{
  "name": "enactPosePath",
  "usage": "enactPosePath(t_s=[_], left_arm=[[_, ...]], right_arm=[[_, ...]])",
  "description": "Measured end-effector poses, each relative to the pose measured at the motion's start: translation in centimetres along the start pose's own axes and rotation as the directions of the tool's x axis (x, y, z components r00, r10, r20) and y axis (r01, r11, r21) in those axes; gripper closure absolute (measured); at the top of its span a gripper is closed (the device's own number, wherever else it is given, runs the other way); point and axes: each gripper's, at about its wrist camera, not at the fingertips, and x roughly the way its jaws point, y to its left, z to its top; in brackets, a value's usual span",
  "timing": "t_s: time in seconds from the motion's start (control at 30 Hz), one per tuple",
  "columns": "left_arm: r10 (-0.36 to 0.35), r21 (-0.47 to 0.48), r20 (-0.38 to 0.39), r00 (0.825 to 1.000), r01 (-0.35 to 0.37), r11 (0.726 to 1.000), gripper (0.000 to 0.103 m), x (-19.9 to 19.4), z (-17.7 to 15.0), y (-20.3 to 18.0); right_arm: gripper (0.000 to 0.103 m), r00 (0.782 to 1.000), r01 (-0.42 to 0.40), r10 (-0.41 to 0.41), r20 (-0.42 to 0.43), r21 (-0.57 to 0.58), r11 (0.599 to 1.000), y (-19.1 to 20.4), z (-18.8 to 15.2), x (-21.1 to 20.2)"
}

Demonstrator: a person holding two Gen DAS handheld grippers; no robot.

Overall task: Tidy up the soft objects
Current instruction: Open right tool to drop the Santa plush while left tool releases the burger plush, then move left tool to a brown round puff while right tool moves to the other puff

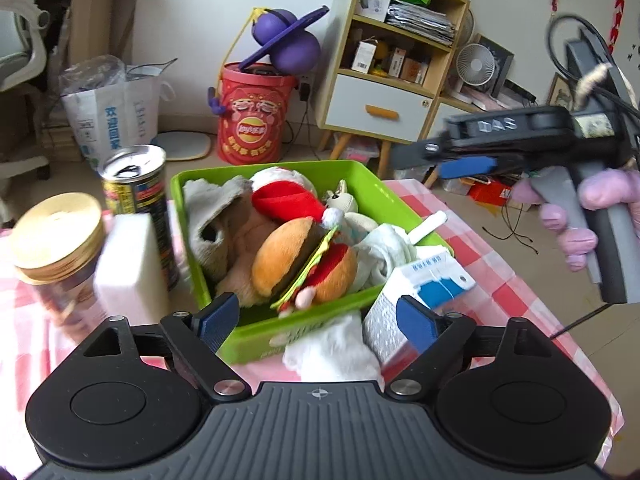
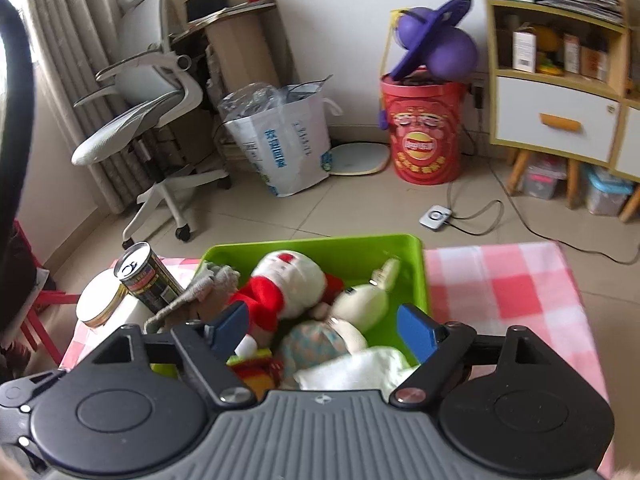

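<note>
Bright, soft daylight; slight motion blur throughout; fisheye bending and dark corners.

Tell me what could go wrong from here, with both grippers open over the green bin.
1. The white cloth lies outside the green bin, under its near wall; it may get overlooked.
2. The tall can and gold-lidded jar crowd the bin's left side; a sweep by the left gripper could topple them.
3. The hamburger plush sits high and might tumble out.
</note>
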Motion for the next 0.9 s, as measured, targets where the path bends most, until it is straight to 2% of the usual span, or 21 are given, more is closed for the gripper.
enactPosePath(t_s=[0.07,0.43,0.53,0.77,0.9], left_arm=[[0.018,0.0,-0.003,1.0,-0.018,1.0,0.013,-1.1,-0.5,0.0],[0.107,-0.041,-0.042,0.993,-0.109,0.993,0.007,-5.8,-4.9,-0.1],[0.134,-0.055,-0.053,0.99,-0.136,0.989,0.007,-6.7,-5.5,-0.2],[0.165,-0.125,-0.024,0.986,-0.167,0.978,0.005,-9.3,-7.0,0.7],[0.192,-0.147,-0.032,0.981,-0.195,0.97,0.005,-9.9,-8.2,1.2]], right_arm=[[0.043,1.0,0.006,-0.006,0.0,0.025,1.0,-0.7,-0.7,-1.2],[0.041,1.0,0.025,-0.024,-0.008,0.173,0.985,-2.9,-6.4,-7.1],[0.038,1.0,0.013,-0.012,-0.009,0.188,0.982,-2.3,-8.2,-8.2],[0.037,0.999,0.034,-0.028,-0.031,0.215,0.976,-0.7,-12.1,-10.1],[0.036,0.998,0.05,-0.043,-0.039,0.215,0.975,0.4,-14.1,-10.8]])
